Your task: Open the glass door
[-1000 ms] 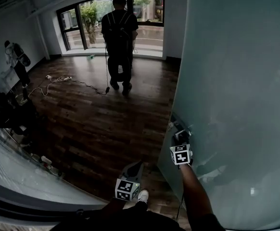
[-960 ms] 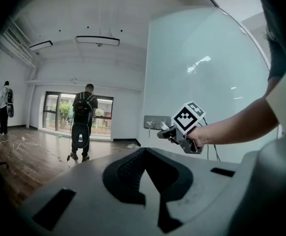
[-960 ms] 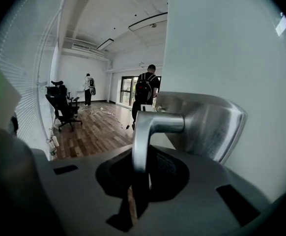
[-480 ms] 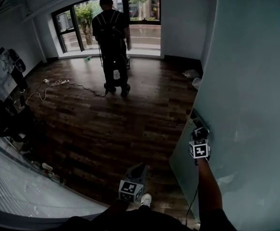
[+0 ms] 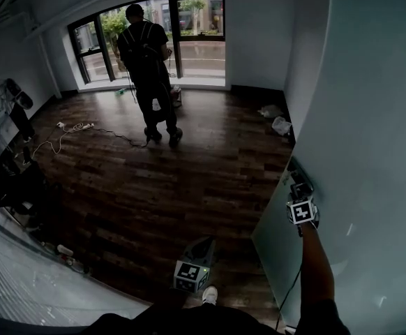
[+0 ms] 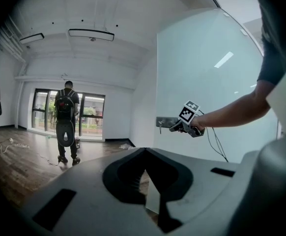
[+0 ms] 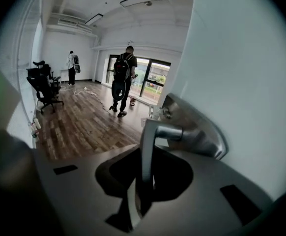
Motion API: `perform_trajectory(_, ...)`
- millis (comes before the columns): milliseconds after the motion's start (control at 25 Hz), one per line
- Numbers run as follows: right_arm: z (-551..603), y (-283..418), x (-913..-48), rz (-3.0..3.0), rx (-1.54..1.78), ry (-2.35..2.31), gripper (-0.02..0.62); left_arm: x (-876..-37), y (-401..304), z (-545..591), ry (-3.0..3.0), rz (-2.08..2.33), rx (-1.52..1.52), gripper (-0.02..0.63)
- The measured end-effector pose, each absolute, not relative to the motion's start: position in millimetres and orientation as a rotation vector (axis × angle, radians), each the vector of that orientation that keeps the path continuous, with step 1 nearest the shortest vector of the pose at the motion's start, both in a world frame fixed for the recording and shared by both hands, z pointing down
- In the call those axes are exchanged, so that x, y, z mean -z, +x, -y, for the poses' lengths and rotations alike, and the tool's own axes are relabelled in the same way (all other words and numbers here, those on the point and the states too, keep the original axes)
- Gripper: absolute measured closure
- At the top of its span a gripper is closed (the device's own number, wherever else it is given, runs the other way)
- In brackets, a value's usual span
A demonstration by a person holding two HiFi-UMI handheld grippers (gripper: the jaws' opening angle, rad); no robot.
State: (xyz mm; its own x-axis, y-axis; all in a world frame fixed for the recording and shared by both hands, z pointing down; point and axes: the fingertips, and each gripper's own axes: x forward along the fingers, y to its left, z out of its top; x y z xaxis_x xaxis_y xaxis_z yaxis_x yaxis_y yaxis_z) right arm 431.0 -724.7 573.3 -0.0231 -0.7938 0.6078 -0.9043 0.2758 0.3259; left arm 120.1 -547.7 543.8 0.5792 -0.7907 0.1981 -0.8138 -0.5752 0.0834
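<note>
At the right of the head view, the frosted glass door (image 5: 370,117) is filling the frame, with its near edge standing over the wooden floor (image 5: 154,180). The right gripper (image 5: 297,185) is clamping its two jaws on the door's single metal lever handle (image 7: 149,149), which is running down between them. The left gripper (image 5: 201,244) is hanging low over the floor, well apart from the door, its jaws lying together with nothing between them. Two people are standing farther in. One person (image 5: 147,75), wearing a backpack (image 5: 144,44) whose contents are not showing, is facing the window (image 5: 196,26). A second person (image 5: 8,103) is standing by the left wall. One cable (image 5: 77,126) is trailing across the floor, and two pale bundles (image 5: 276,121) are lying near the far wall.
</note>
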Motion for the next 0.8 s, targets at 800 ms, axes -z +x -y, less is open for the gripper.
perform_trajectory(800, 537.0, 392.6, -496.5, 2.034, 0.080, 2.021, 0.334, -545.1, 111.1, 461.7, 2.627, 1.427, -0.155, 0.600)
